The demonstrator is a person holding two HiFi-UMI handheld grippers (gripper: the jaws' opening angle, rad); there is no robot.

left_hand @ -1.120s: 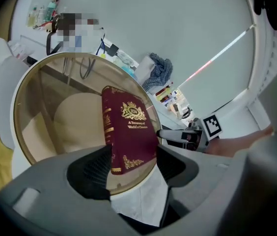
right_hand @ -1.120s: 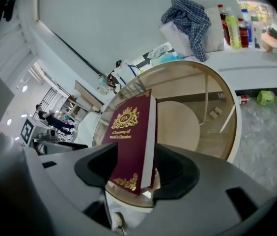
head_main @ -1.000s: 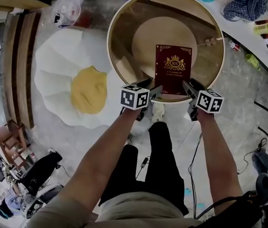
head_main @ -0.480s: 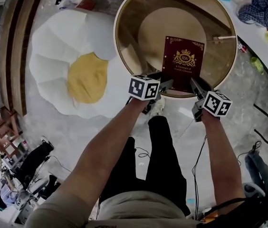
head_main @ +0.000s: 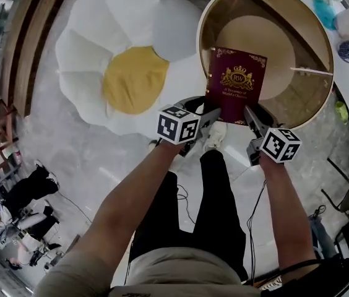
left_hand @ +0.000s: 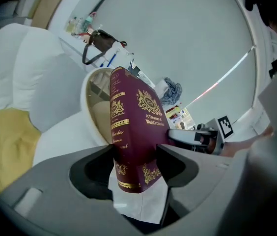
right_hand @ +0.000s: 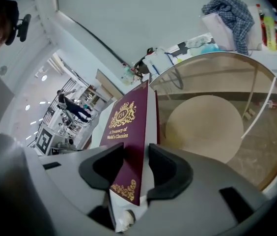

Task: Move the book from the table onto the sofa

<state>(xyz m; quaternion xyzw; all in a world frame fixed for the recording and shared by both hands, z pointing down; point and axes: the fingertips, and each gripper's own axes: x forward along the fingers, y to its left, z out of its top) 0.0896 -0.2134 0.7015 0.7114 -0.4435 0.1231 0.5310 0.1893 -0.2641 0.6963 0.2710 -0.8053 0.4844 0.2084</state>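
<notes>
left gripper and right gripper are clamping maroon gold-stamped book by its near corners, right jaws having just been closing onto it.

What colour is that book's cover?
The book is maroon with a gold crest and lettering, clearest in the head view.

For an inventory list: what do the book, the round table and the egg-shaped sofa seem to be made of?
The book: maroon hardcover, perhaps imitation leather, with shiny gold stamping.
The round table: clear glass top, since one sees through it; the rim looks wooden.
The egg-shaped sofa: probably soft matte fabric, judging by its puffy lobes.
</notes>
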